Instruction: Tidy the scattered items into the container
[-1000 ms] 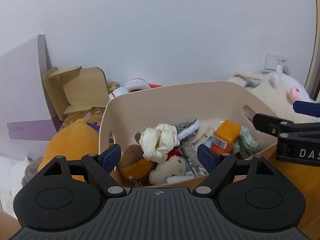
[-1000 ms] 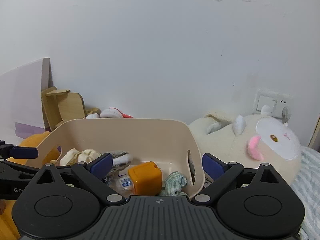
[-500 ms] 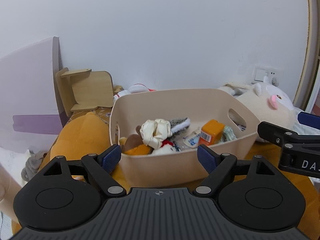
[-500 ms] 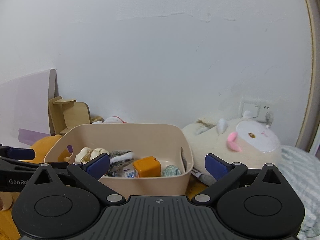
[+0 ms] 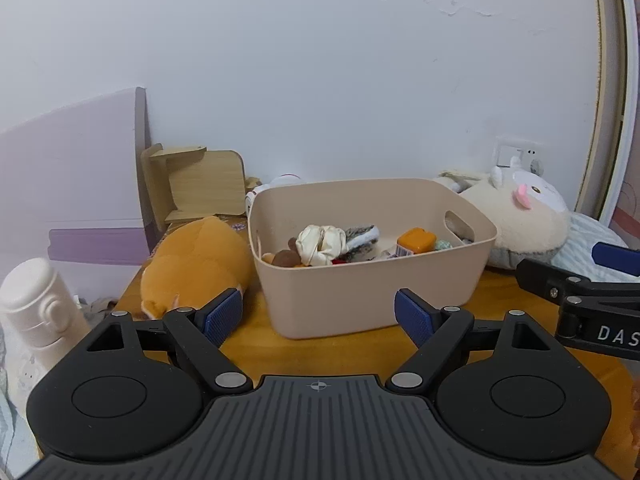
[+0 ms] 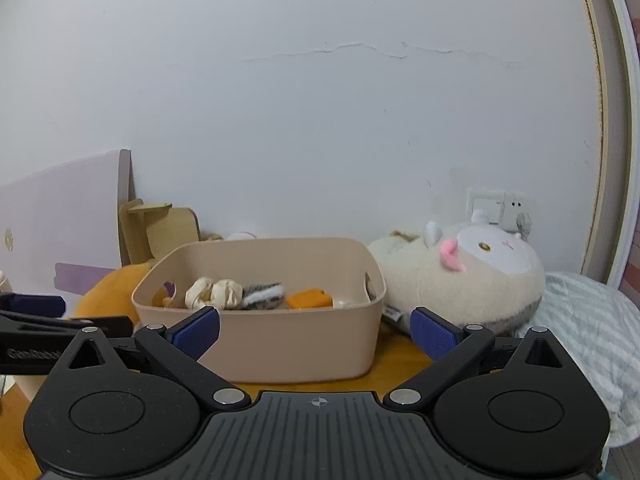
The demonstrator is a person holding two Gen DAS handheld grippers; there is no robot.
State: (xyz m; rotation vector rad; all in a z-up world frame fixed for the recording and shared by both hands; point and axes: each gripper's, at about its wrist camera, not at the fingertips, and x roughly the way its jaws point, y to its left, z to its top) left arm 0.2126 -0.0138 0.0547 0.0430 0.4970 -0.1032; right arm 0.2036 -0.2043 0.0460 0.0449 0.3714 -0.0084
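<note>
A beige plastic bin (image 5: 372, 292) stands on the wooden table (image 5: 360, 356); it also shows in the right wrist view (image 6: 296, 344). Inside lie a cream scrunchie (image 5: 322, 240), a grey fuzzy item (image 5: 362, 236), an orange box (image 5: 416, 240), a small brown toy (image 5: 286, 258) and a green knit piece (image 5: 442, 245). My left gripper (image 5: 318, 316) is open and empty, in front of the bin. My right gripper (image 6: 316, 330) is open and empty, in front of the bin too; it shows at the right of the left view (image 5: 584, 292).
An orange plush (image 5: 196, 260) lies left of the bin. A cream sheep plush (image 6: 472, 280) lies to its right, by a striped pillow (image 6: 580, 320). A wooden stand (image 5: 192, 184) and lilac board (image 5: 76, 176) are at the back left. A white bottle (image 5: 36, 308) stands at the near left.
Both grippers have drawn back and away from the bin, which now looks smaller and farther. Both stay open and empty. The bin's contents have not moved.
</note>
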